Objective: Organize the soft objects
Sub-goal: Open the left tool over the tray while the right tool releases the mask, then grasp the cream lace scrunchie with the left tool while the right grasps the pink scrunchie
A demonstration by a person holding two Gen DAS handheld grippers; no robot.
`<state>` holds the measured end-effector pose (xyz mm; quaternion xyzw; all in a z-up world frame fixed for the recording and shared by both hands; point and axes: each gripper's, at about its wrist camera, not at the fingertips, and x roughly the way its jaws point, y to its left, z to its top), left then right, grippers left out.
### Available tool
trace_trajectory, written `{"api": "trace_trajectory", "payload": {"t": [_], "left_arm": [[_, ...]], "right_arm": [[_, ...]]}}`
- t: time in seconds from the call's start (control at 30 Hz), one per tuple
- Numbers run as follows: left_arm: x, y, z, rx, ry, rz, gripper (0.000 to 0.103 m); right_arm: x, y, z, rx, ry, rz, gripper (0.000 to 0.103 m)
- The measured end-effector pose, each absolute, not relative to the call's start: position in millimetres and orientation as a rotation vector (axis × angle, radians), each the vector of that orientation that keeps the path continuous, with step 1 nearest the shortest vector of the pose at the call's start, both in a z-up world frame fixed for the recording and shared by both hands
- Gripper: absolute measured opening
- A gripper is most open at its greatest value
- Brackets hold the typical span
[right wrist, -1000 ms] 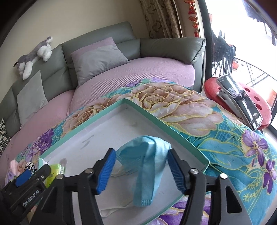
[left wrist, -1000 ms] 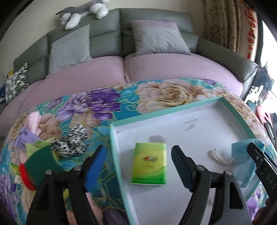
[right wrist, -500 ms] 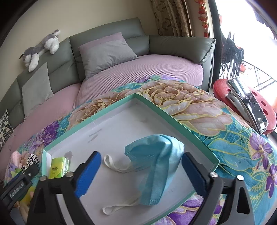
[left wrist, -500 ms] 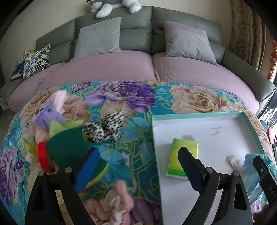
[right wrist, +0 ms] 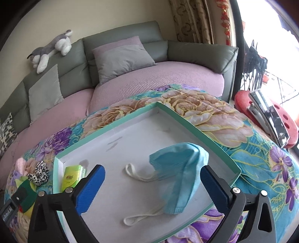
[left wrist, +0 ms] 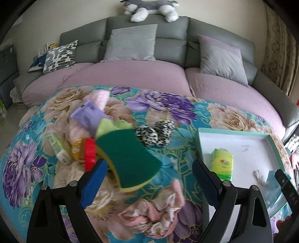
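Teal tray [right wrist: 198, 129] already holds face mask [right wrist: 179, 172] and tissue pack [left wrist: 223, 164]; beside it, sponge [left wrist: 129, 157] and scrunchies await; left gripper [left wrist: 149, 185] open and empty, right gripper [right wrist: 152, 187] opening.

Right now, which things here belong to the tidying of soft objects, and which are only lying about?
For the job:
- tray
- face mask
- tissue pack
- sponge
- leopard scrunchie
- pink cloth

Lying about:
- sofa cushions
- plush dog
- red stool
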<state>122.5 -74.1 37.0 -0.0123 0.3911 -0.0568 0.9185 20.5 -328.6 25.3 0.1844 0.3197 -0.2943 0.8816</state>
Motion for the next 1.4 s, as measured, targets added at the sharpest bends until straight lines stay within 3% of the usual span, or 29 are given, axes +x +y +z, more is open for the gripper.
{"api": "trace_trajectory", "payload": {"t": [0.73,1.13,1.4], "left_arm": [[141.1,28.1,63.8,-0.150,0.755,0.011,0.093],[144.2,77.7,61.2,-0.220,0.789,0.057,0.093],[146.3,84.9,50.2,-0.219,0.832,0.062,0.093]], "right_arm": [[38.5,-248.4,58.6,0.164,0.662,-0.571,0.103],[68.0,-198.6,73.6,0.051,0.788,-0.434,0.103],[81.3,-137.0,45.6,-0.032,0.846,-0.208,0.103]]}}
